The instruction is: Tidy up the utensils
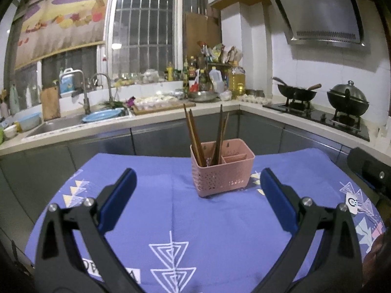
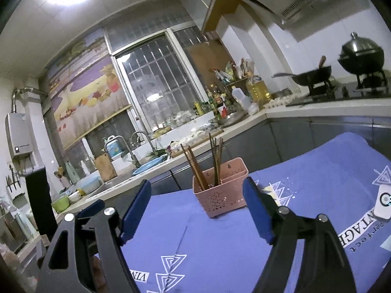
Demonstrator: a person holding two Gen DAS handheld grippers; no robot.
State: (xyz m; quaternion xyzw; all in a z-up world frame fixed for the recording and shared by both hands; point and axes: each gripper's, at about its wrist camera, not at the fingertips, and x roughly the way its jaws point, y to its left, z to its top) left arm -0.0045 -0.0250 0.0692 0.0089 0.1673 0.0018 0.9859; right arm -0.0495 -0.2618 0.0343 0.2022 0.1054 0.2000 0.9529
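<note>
A pink perforated utensil holder (image 1: 222, 168) (image 2: 220, 190) stands upright on the table under a purple patterned cloth (image 1: 190, 219) (image 2: 220, 239). Several brown chopsticks (image 1: 193, 134) (image 2: 195, 166) lean inside its larger compartment; the smaller side compartment looks bare. My left gripper (image 1: 198, 188) sits open, short of the holder, with nothing between its blue pads. In the right wrist view my right gripper (image 2: 198, 193) is also open and holds nothing, with the holder seen between its fingers farther back. Part of the left gripper (image 2: 90, 210) shows at the lower left there.
Behind the table runs an L-shaped kitchen counter (image 1: 171, 114) with a sink (image 1: 61, 124), a cutting board, bottles, and a stove (image 1: 317, 114) carrying a wok and a lidded pot. A black object (image 1: 369, 168) sits at the table's right edge.
</note>
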